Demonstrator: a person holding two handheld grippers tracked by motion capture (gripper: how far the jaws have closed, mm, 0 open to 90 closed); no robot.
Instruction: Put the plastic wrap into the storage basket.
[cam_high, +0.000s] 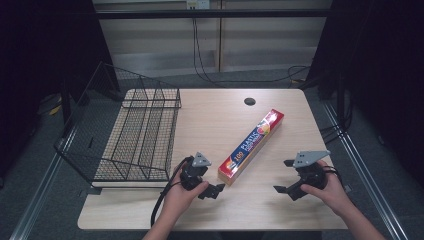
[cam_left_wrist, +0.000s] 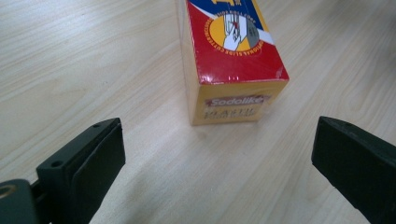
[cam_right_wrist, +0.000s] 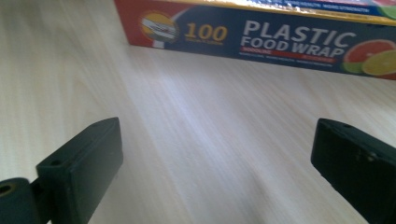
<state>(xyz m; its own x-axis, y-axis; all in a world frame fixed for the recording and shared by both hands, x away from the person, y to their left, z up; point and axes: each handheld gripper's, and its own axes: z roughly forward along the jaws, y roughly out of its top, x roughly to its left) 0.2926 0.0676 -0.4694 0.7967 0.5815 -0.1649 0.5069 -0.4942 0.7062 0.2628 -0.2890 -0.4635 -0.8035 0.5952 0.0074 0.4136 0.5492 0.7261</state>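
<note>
The long box of plastic food wrap (cam_high: 251, 146) lies flat on the wooden counter (cam_high: 280, 210), set diagonally, with its near yellow end just in front of the left gripper (cam_high: 215, 191) and its far end pointing away toward the small round hole (cam_high: 249, 101) in the counter. The fingers (cam_left_wrist: 88, 163) of the left gripper are spread wide and hold nothing; in the left gripper view the end face of the box stands between them, but a little farther off and not touching. The right gripper (cam_high: 285, 176) waits apart on the other side, looking at the long side of the box, and its fingers (cam_right_wrist: 86, 161) are also spread and empty. I think the main risk is in the first contact. If the left gripper goes forward too low or not well centered, one finger may hit the end of the box and push it, and a light box on a smooth counter will easily slide or turn away. If only the very end is pinched, the long box may swing down or twist when it is lifted, because most of its weight is far from the grip. The glossy cover could also slip between the pads. If the box should go to the wire basket (cam_high: 131, 140) at the left, its length may catch on the rim.
</note>
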